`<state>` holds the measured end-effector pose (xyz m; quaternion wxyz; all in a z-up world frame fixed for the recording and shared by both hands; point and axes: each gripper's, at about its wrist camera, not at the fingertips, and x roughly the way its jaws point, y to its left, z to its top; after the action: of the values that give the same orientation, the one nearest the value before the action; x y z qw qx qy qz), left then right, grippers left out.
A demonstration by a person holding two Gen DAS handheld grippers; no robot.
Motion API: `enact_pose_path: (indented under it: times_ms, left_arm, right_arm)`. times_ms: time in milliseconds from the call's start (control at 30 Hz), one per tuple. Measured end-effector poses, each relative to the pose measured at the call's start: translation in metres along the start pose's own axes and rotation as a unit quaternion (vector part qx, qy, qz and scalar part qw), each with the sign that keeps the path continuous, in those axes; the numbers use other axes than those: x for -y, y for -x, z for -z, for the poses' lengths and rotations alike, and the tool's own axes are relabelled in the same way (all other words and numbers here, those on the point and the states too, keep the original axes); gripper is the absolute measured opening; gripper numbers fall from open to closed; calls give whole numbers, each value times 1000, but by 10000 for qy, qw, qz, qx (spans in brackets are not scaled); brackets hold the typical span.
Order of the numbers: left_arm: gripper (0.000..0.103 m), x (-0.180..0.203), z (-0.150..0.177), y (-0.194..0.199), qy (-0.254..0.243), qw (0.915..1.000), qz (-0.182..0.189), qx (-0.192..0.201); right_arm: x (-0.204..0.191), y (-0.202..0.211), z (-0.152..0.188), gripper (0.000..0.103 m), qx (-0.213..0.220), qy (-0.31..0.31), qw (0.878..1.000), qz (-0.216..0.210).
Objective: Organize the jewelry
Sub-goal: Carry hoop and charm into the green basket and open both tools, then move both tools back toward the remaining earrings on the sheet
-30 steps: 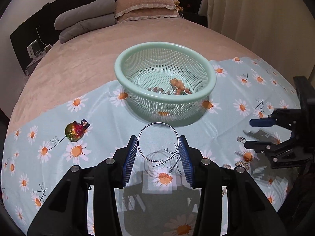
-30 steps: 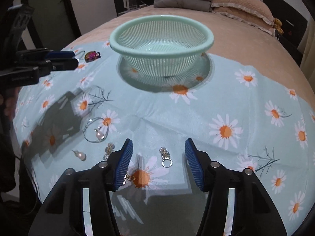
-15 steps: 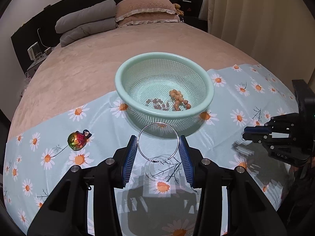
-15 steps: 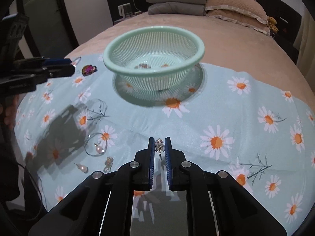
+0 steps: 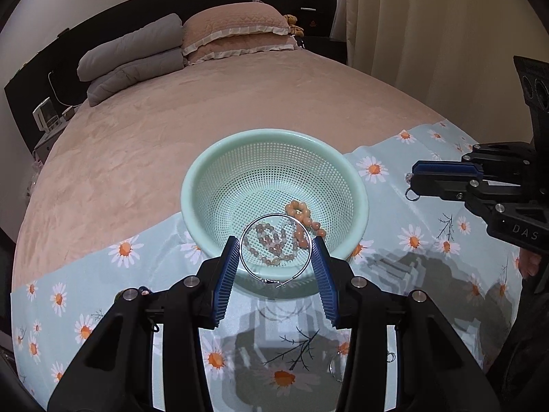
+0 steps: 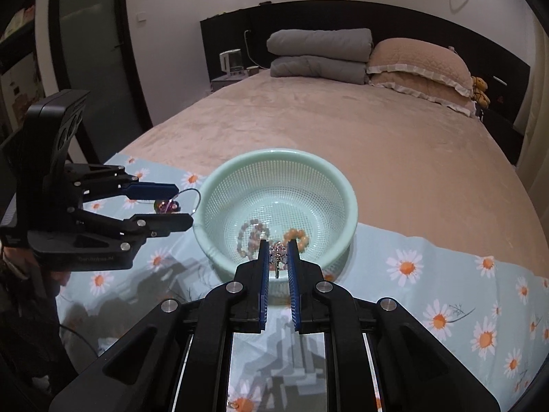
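A mint green mesh basket (image 5: 274, 137) (image 6: 346, 185) stands on a daisy-print cloth on the bed. It holds an orange bead bracelet (image 5: 303, 218) (image 6: 298, 236) and a pinkish bead bracelet (image 5: 271, 243) (image 6: 249, 231). My left gripper (image 5: 276, 254) (image 6: 183, 204) is shut on a thin silver hoop (image 5: 247, 261) and holds it above the basket's near rim. My right gripper (image 6: 277, 257) (image 5: 413, 180) is shut on a small crystal earring (image 6: 278, 252), raised at the basket's front edge.
The daisy cloth (image 5: 411, 240) covers the front of a tan bed (image 5: 206, 103). A multicoloured charm (image 6: 164, 206) lies on the cloth left of the basket. Small jewelry pieces (image 5: 338, 365) lie near the cloth's front. Pillows (image 5: 236, 37) and a folded grey quilt (image 6: 319, 55) are at the headboard.
Both grippers rose and moved toward the basket. The right gripper shut on the crystal earring and lifted it off the cloth. The left gripper carried the hoop over the basket's near rim.
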<state>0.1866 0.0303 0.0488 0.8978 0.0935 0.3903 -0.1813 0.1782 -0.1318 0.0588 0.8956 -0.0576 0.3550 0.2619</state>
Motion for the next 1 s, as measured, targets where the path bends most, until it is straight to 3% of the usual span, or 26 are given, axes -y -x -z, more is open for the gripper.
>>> enact_pose_path:
  times_ms: [267, 367, 400, 433, 500, 667, 733, 1000]
  left_arm:
    - [45, -7, -10, -25, 1, 10000, -22, -60]
    - [46, -9, -8, -28, 62, 10000, -33, -42]
    - [47, -9, -8, -28, 95, 9999, -78, -2]
    - [58, -10, -8, -27, 125, 9998, -127, 40]
    - [75, -11, -8, -22, 157, 9995, -213, 143]
    - [78, -10, -7, -12, 96, 9992, -332, 181]
    - [86, -9, -5, -8, 130, 9991, -361, 184]
    - [94, 6, 11, 10, 14, 9989, -460, 54]
  right_arm:
    - [6, -37, -10, 10, -175, 32, 9998, -76]
    - [7, -42, -13, 13, -58, 37, 10000, -20]
    - [9, -43, -15, 27, -14, -21, 10000, -27]
    - [10, -42, -16, 48, 59, -83, 9999, 18]
    - [14, -37, -16, 65, 262, -162, 9991, 277]
    - [31, -22, -14, 72, 384, -527, 9972, 375]
    - [36, -16, -13, 72, 398, -593, 9966, 419]
    - [30, 17, -3, 78, 427, -572, 9960, 545]
